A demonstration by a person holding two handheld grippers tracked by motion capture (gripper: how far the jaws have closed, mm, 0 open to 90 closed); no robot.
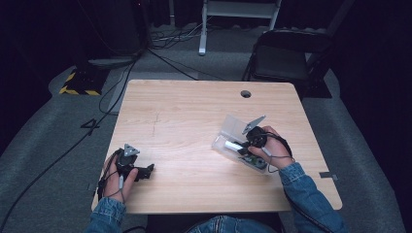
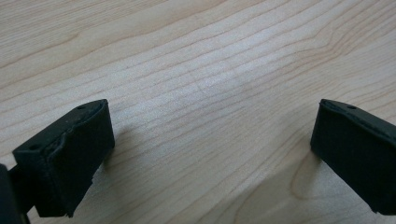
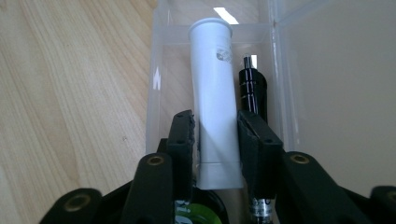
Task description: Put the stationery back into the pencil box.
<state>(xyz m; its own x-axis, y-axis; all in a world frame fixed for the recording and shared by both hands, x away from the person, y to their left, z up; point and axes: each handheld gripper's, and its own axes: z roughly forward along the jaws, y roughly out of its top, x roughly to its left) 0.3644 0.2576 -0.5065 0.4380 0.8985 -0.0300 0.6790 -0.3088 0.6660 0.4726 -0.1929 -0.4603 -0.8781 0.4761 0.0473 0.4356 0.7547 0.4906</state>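
- Tabletop [image 1: 194, 111] — bare wood beneath the left gripper [image 2: 205, 154], which idles released, nothing between its jaws.
- Clear box [image 3: 289, 93] — lying open ahead of the right gripper [image 3: 215, 135], likely for packing.
- White tube [image 3: 212, 84] — inside the box, between the right gripper's jaws; whether clamped or just released, I cannot tell.
- Black pen [image 3: 252, 86] — just beside the tube.

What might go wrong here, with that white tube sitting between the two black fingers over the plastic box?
1. The right tool has only the white tube between its pads, perhaps loosely; it could slip out.
2. The black pen lies right beside the tube and may get knocked or pinched.
3. The clear box is light, and the open left tool is not steadying it.
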